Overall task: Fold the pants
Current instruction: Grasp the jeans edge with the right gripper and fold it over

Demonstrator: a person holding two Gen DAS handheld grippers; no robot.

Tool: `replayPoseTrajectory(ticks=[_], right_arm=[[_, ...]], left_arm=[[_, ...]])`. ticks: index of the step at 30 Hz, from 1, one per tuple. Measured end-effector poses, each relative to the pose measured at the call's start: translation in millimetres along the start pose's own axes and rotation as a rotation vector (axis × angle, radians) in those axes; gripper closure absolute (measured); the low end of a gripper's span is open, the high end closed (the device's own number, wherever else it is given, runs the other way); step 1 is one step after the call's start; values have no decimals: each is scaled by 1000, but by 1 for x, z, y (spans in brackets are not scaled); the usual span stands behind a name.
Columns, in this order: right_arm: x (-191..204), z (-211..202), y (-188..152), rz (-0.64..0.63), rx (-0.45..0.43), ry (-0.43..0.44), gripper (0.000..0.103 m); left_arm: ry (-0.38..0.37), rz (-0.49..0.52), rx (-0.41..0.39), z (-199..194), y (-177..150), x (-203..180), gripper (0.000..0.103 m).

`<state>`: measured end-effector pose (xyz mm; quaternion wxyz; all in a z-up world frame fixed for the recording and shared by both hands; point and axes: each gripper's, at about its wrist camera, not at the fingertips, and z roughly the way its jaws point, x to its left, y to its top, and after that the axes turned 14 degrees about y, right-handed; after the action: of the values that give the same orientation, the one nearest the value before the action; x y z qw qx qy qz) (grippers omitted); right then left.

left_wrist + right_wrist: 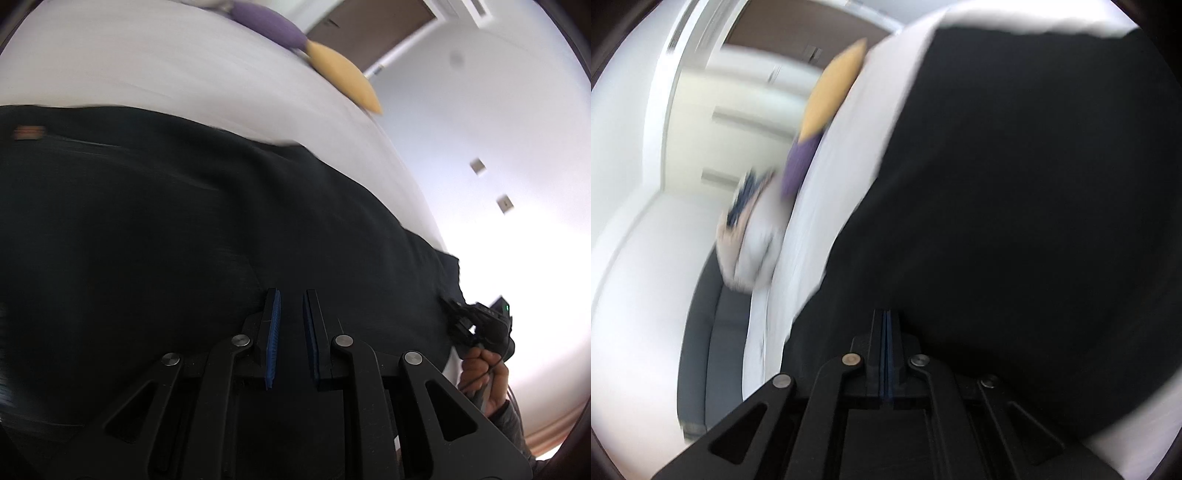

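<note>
Black pants (147,221) lie spread across a white bed (147,66), with a small orange label (29,132) at the far left. My left gripper (291,293) is at the near edge of the cloth, its blue pads drawn close with dark fabric filling the narrow slot between them. At the right, my right gripper (448,306) pinches the pants' corner, which hangs past the bed's edge; a hand (484,373) holds it. In the right wrist view the pants (1034,184) fill the right side and the right gripper (886,312) has its pads pressed together at the cloth's edge.
A yellow pillow (343,77) and a purple pillow (269,22) sit at the bed's far edge, and both the yellow pillow (834,96) and the purple pillow (799,166) show in the right wrist view. A pale patterned bundle (746,240) lies beside them. White wall and bright floor lie beyond the bed.
</note>
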<state>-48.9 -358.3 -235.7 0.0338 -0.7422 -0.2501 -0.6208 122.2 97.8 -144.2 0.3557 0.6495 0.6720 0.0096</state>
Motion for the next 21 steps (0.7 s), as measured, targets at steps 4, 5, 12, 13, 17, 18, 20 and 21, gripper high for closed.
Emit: replayPoseTrajectory(ticks=[4, 5, 12, 13, 17, 18, 20, 21], right_arm=[[-12, -49, 34, -2, -154, -59, 103], [-15, -56, 41, 21, -171, -54, 103], [15, -124, 46, -51, -258, -85, 98], [30, -107, 42, -73, -225, -63, 98], [90, 17, 2, -147, 25, 66, 98], [92, 33, -12, -142, 83, 85, 98], [93, 78, -44, -105, 189, 106, 98], [93, 106, -56, -89, 227, 107, 98]], left_arm=[[37, -31, -39, -27, -3, 43, 92], [39, -33, -45, -34, -6, 50, 92], [177, -61, -124, -82, 0, 72, 92], [166, -43, -124, -81, 6, 63, 92], [56, 46, -90, -53, 30, -3, 92], [13, 55, -72, -37, 36, -27, 92], [-56, 71, -51, -14, 48, -62, 92], [-78, 83, -38, 0, 52, -79, 92]])
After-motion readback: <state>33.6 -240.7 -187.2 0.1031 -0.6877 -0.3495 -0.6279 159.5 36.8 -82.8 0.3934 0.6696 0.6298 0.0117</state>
